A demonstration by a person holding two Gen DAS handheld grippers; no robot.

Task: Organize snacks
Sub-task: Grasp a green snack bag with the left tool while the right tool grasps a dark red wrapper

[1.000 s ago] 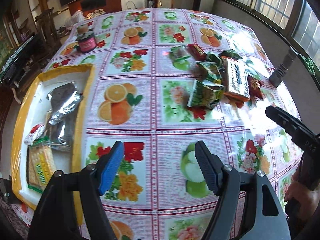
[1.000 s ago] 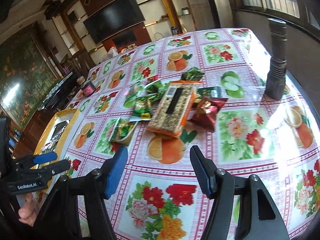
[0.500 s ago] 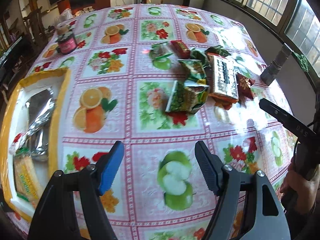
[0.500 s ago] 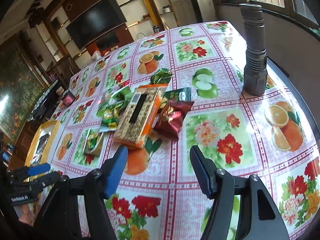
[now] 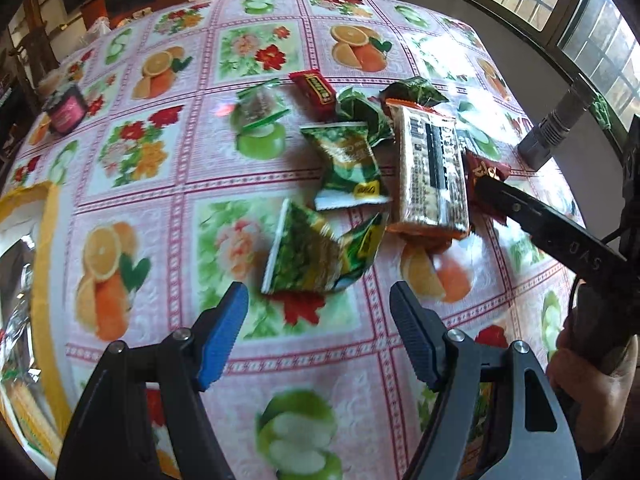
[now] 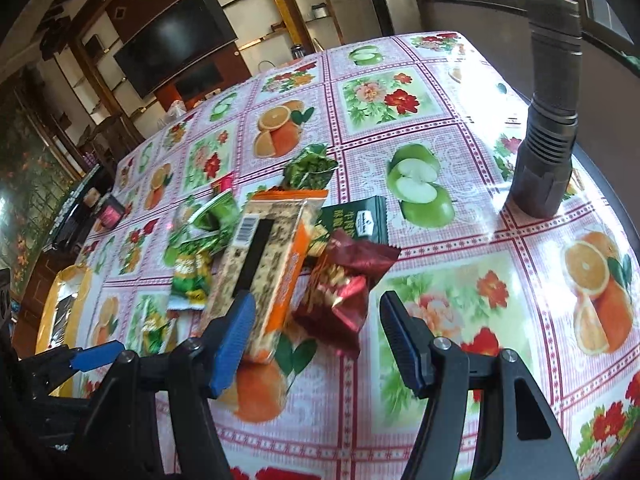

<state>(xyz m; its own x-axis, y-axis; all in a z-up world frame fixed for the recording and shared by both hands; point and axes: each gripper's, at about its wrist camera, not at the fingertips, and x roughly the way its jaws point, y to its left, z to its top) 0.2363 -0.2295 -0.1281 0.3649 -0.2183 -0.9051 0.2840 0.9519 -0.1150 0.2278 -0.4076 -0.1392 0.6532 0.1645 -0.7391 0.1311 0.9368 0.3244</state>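
Observation:
A pile of snack packets lies on the fruit-print tablecloth. A green packet (image 5: 316, 256) is nearest my open, empty left gripper (image 5: 320, 328), just beyond its fingertips. Behind it lie another green packet (image 5: 348, 164), a long orange cracker pack (image 5: 432, 176), a red candy (image 5: 314, 88) and a dark red packet (image 5: 486, 172). My right gripper (image 6: 316, 332) is open and empty, hovering just before the dark red packet (image 6: 344, 280) and the cracker pack (image 6: 264, 256). A dark green packet (image 6: 356, 220) lies behind them.
A yellow-rimmed tray (image 5: 40, 240) holding snacks sits at the table's left edge, also in the right wrist view (image 6: 64, 300). A black flashlight (image 6: 548, 120) stands upright near the right edge. A pink-labelled jar (image 5: 64, 108) stands far left.
Both grippers have moved forward toward the snack pile. The tray has slid toward the left edge of the left wrist view. Both stay open.

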